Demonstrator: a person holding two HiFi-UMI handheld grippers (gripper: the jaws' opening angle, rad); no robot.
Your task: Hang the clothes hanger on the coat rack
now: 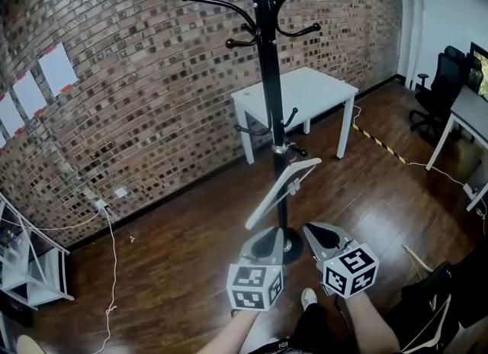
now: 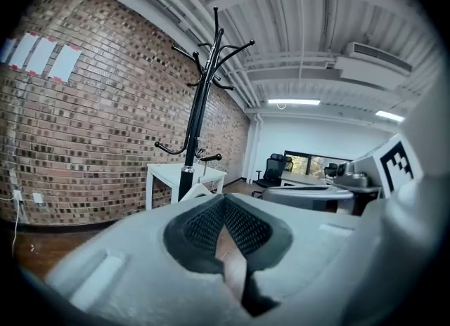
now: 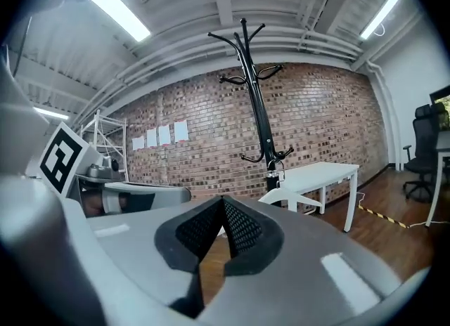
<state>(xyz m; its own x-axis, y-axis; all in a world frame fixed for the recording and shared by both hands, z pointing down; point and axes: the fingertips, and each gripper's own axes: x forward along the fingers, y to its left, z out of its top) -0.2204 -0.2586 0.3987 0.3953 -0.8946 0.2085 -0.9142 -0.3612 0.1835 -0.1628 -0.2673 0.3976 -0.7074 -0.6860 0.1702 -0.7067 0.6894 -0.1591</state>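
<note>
On a lower peg (image 1: 294, 149) of the coat rack (image 1: 267, 78), the white clothes hanger (image 1: 284, 192) hung by its metal hook, tilted so that one arm dropped toward the floor and the other rose toward the white table (image 1: 305, 89). It looked light, rigid and smooth-skinned, likely to swing or slip off the peg if nudged. The firmest hold would probably be on a flat shoulder arm close to the neck, where the jaws could clamp across its thickness without twisting it.

Both grippers hovered low in front of the rack, well apart from the hanger. The left gripper (image 1: 270, 232) had its ribbed pads (image 2: 242, 226) pressed together at the tips with nothing between them, and the right gripper (image 1: 310, 229) was likewise closed and empty.

How securely the hook sat on the peg was too small to judge from the head view. In the left gripper view only the hanger's top (image 2: 199, 190) showed over that gripper's own body; the right gripper view likewise cut off its lower edge (image 3: 281, 195). The rack's base was largely hidden behind the left gripper.
</note>
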